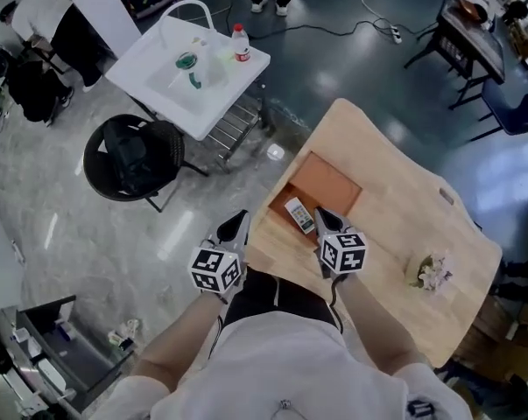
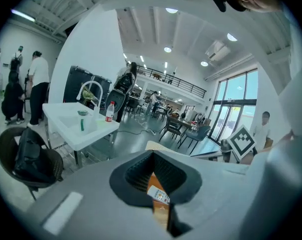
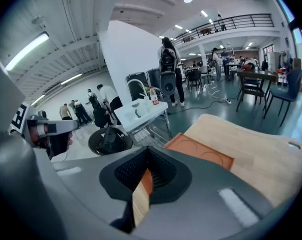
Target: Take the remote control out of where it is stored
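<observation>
A white remote control [image 1: 299, 215] lies in a shallow orange-brown tray [image 1: 329, 186] set in the wooden table [image 1: 395, 208] near its left edge. My right gripper [image 1: 323, 215] hovers just right of the remote at the tray's near corner, its jaws shut and empty. My left gripper [image 1: 239, 220] hangs off the table's left edge, beside the tray, its jaws together with nothing held. Through the slit of the left gripper [image 2: 160, 208] the remote [image 2: 158, 195] shows ahead. The right gripper [image 3: 140, 194] faces the tray [image 3: 201, 151], and the remote is hidden there.
A small flower pot [image 1: 430, 272] stands on the table's right side. Left of the table on the floor stand a white sink stand [image 1: 189, 68] with a bottle [image 1: 241, 42] and a round black chair [image 1: 132, 157]. People stand far off at the back left.
</observation>
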A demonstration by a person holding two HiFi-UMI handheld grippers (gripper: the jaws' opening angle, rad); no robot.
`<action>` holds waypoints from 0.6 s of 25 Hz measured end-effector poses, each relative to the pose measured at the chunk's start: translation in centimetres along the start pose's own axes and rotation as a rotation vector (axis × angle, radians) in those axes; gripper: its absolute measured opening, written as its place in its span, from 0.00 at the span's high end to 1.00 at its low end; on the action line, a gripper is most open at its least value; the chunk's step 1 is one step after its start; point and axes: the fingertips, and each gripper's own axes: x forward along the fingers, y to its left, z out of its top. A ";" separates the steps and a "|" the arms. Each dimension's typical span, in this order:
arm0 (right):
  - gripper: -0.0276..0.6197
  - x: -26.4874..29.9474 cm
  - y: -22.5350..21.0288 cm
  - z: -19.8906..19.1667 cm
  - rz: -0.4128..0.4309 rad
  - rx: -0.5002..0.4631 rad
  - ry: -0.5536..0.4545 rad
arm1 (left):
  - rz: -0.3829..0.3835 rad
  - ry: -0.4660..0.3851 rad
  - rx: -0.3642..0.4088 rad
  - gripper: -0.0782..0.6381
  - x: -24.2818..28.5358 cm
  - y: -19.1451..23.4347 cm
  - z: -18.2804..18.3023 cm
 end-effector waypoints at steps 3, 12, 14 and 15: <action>0.91 3.5 -1.5 -3.1 -0.010 -0.013 0.119 | 0.032 0.049 -0.052 0.89 0.8 1.3 -2.6; 0.72 12.4 -5.2 -13.1 -0.046 -0.151 0.463 | 0.136 0.114 -0.130 0.89 0.7 4.2 -8.8; 0.65 13.3 -5.4 -14.1 -0.055 -0.184 0.507 | 0.151 0.118 -0.145 0.89 0.4 4.7 -9.6; 0.61 13.8 -5.4 -14.7 -0.055 -0.195 0.529 | 0.159 0.120 -0.154 0.89 0.2 4.9 -10.0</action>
